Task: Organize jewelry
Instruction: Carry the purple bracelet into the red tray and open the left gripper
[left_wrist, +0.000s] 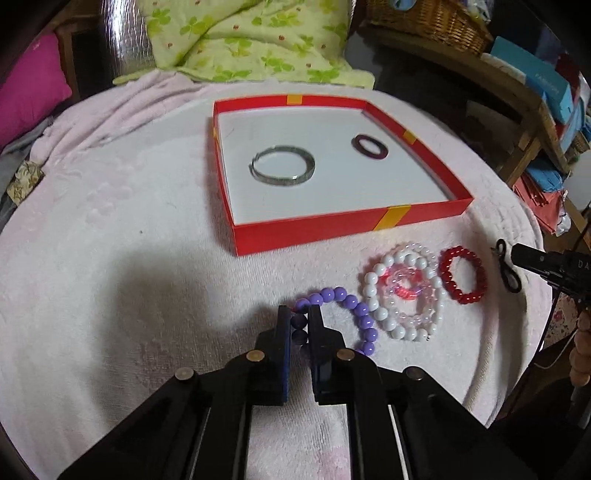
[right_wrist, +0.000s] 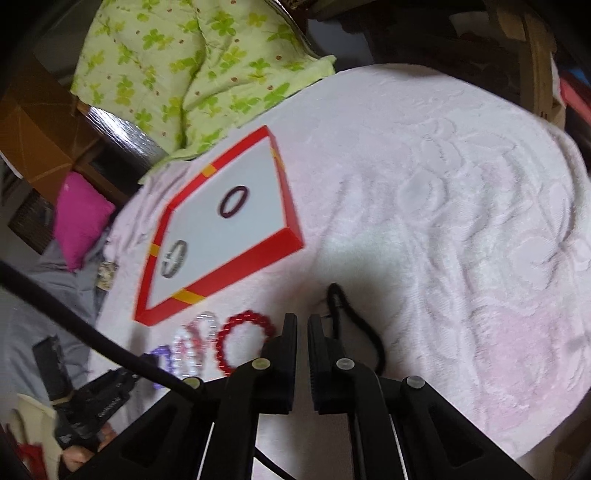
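Observation:
A red box lid (left_wrist: 314, 229) with a white floor holds a silver bangle (left_wrist: 283, 165) and a dark ring (left_wrist: 369, 146). My left gripper (left_wrist: 298, 321) is shut on a purple bead bracelet (left_wrist: 354, 314) lying on the pink towel. Beside it lie a white bead bracelet (left_wrist: 384, 314) with a clear pink one (left_wrist: 404, 284) inside it, and a red bead bracelet (left_wrist: 461, 275). My right gripper (right_wrist: 302, 321) has its jaws nearly together, a black cord (right_wrist: 354, 321) hanging at its right finger; it also shows in the left wrist view (left_wrist: 517, 254).
A pink towel (right_wrist: 461, 221) covers the round table. A green floral quilt (left_wrist: 251, 40) lies behind the box, a pink cushion (left_wrist: 29, 88) at far left. A wicker basket (left_wrist: 424, 22) and blue boxes (left_wrist: 546, 85) stand on shelves at right.

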